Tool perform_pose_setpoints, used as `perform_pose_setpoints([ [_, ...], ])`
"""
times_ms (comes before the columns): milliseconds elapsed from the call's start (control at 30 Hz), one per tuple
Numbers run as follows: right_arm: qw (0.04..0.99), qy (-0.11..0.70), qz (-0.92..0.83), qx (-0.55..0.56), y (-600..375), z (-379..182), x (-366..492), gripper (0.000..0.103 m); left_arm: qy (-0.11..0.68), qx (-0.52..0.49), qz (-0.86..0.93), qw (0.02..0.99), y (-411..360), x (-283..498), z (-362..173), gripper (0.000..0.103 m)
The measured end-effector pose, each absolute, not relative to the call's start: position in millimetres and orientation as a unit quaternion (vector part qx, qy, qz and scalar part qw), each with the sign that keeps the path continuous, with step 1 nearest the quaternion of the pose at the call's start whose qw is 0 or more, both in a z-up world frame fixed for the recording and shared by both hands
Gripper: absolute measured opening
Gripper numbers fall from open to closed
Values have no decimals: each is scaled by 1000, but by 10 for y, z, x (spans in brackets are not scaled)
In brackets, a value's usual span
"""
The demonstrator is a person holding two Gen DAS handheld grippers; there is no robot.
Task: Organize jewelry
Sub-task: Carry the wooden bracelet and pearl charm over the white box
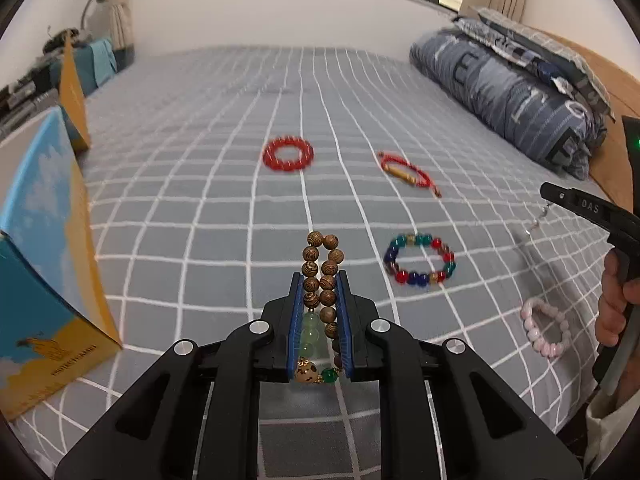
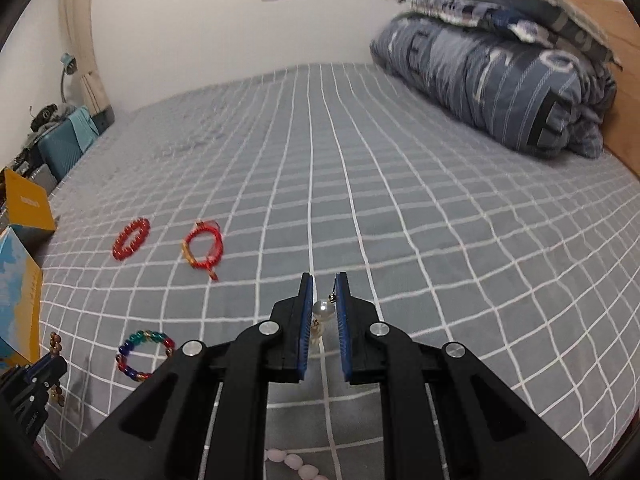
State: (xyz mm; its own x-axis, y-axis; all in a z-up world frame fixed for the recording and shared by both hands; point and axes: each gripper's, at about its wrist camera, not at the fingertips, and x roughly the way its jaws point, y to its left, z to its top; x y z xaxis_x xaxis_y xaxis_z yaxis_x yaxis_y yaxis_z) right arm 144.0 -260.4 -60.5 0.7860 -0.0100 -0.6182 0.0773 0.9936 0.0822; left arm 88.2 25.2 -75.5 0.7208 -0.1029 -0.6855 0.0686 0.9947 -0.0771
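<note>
My left gripper point(image 1: 319, 280) is shut on a wooden bead bracelet point(image 1: 320, 268) with green beads, held above the bed. My right gripper point(image 2: 324, 280) is shut on a pearl earring point(image 2: 323, 309); it also shows in the left wrist view point(image 1: 560, 196) with a thin chain dangling. On the grey checked bed point(image 1: 200, 208) lie a red bead bracelet point(image 1: 288, 154), a red cord bracelet point(image 1: 408, 172), a multicolour bead bracelet point(image 1: 418, 260) and a pink bead bracelet point(image 1: 546, 332). An open blue and yellow box point(image 1: 44, 264) stands at the left.
A folded blue quilt point(image 1: 512, 92) and pillows lie at the bed's right side by the wooden headboard. A suitcase and clutter point(image 1: 92, 64) stand past the bed's left edge. A wall with a window is beyond the bed.
</note>
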Motion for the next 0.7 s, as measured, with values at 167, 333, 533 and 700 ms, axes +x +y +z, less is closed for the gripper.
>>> perform_pose_setpoints([
  [167, 958, 283, -27, 45, -2564, -462, 1325, 11, 334, -23, -25, 942, 292, 823, -638, 15],
  [333, 962, 270, -32, 36, -2519, -426, 1289, 11, 301, -19, -7, 953, 328, 758, -534, 15],
  [533, 959, 279, -37, 21, -2426, -415, 1287, 11, 276, -16, 20, 961, 411, 750, -379, 15],
  [700, 958, 285, -35, 22, -2320, -334, 1292, 11, 268, -30, 43, 962, 555, 774, -152, 15],
])
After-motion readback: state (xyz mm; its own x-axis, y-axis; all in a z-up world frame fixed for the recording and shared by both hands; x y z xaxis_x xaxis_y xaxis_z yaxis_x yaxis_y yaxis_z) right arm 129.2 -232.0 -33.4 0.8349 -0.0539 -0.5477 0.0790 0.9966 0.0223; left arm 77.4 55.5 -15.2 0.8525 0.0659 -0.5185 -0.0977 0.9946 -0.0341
